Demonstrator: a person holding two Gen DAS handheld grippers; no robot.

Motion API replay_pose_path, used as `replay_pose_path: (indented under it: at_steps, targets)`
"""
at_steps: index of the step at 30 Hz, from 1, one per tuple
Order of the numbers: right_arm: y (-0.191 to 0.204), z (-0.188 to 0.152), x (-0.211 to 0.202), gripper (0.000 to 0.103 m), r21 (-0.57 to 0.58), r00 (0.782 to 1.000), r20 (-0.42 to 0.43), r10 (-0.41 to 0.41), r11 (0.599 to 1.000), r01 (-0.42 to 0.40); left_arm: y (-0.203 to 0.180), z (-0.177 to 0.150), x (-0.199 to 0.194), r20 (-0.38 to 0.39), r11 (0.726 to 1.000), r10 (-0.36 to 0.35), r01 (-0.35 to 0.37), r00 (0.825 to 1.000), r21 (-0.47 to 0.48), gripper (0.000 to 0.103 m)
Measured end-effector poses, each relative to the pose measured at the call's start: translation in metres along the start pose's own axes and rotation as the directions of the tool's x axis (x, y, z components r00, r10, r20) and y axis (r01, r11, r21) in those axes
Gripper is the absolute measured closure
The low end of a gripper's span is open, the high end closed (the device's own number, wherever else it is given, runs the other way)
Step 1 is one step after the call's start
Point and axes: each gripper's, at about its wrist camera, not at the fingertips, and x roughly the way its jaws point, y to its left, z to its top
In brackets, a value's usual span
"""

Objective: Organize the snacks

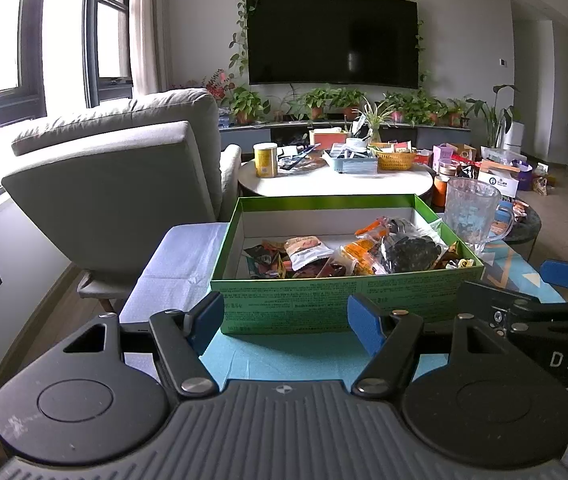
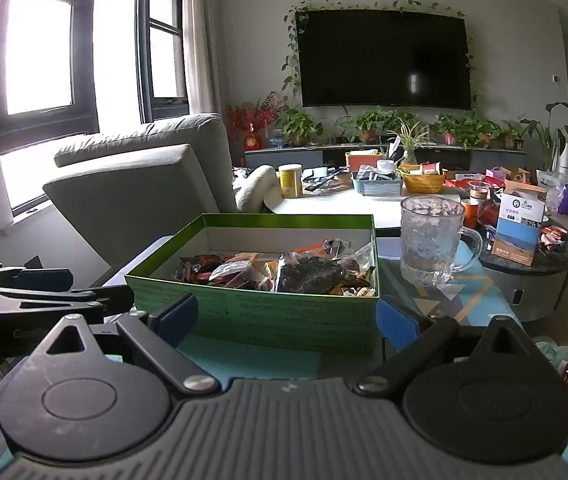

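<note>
A green cardboard box [image 1: 336, 300] with a white inside stands on a blue patterned mat and holds several snack packets [image 1: 364, 252]. It also shows in the right wrist view [image 2: 284, 316] with the packets [image 2: 284, 272] inside. My left gripper [image 1: 286, 322] is open and empty just in front of the box's near wall. My right gripper [image 2: 288, 320] is open and empty in front of the same wall, to the right of the left one. The right gripper shows at the right edge of the left wrist view [image 1: 556, 292].
A clear glass mug [image 2: 432, 240] stands right of the box. A grey armchair [image 1: 124, 168] is at the left. A white oval table [image 1: 344, 184] with a yellow can, baskets and clutter is behind. A round dark side table [image 2: 532, 272] holds cartons.
</note>
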Motion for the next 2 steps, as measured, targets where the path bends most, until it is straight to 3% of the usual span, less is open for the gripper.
replay_pose_path:
  at_steps: [2]
  targets:
    - [0.0004, -0.0007, -0.0004, 0.044, 0.0, 1.0, -0.003, 0.001, 1.0, -0.001, 0.0001, 0.0002, 0.0003, -0.003, 1.0, 0.003, -0.003, 1.0, 0.001, 0.037]
